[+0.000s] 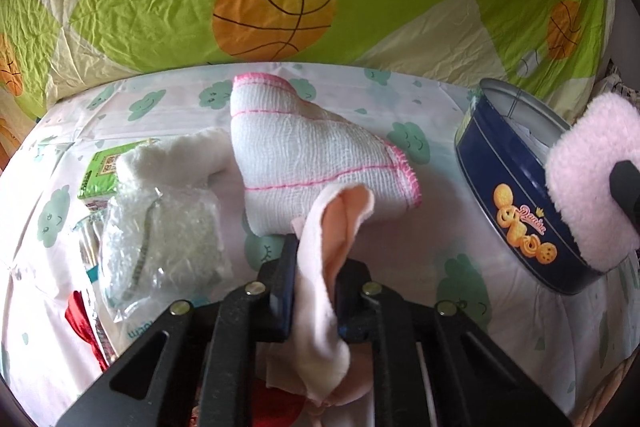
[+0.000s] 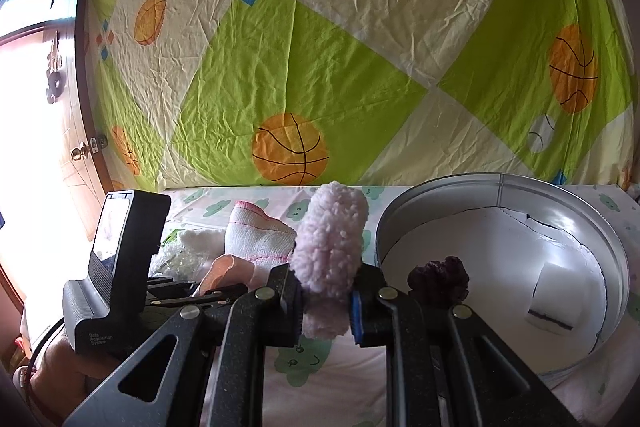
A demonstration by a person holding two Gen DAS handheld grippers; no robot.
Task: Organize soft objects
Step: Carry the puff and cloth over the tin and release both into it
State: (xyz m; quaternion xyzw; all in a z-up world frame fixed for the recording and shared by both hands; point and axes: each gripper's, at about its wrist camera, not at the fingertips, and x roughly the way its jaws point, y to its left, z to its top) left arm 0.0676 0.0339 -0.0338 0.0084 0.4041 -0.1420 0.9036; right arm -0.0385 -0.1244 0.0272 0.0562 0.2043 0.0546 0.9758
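- Peach-and-cream fleece cloth (image 1: 328, 247): pinched between the left gripper (image 1: 316, 267) jaws above the cloud-print sheet (image 1: 400, 227); a dangling tail may be snagged.
- Fluffy pink plush roll (image 2: 330, 263): clamped in the right gripper (image 2: 326, 303) beside the round blue biscuit tin (image 1: 516, 211); the rim may be clipped.
- Writing: "Data Acquisition System" is read on the left unit's casing; the tin's script is not legible.

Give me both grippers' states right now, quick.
Left gripper: jaws shut on the peach cloth.
Right gripper: jaws shut on the fluffy pink piece, beside the open cookie tin.
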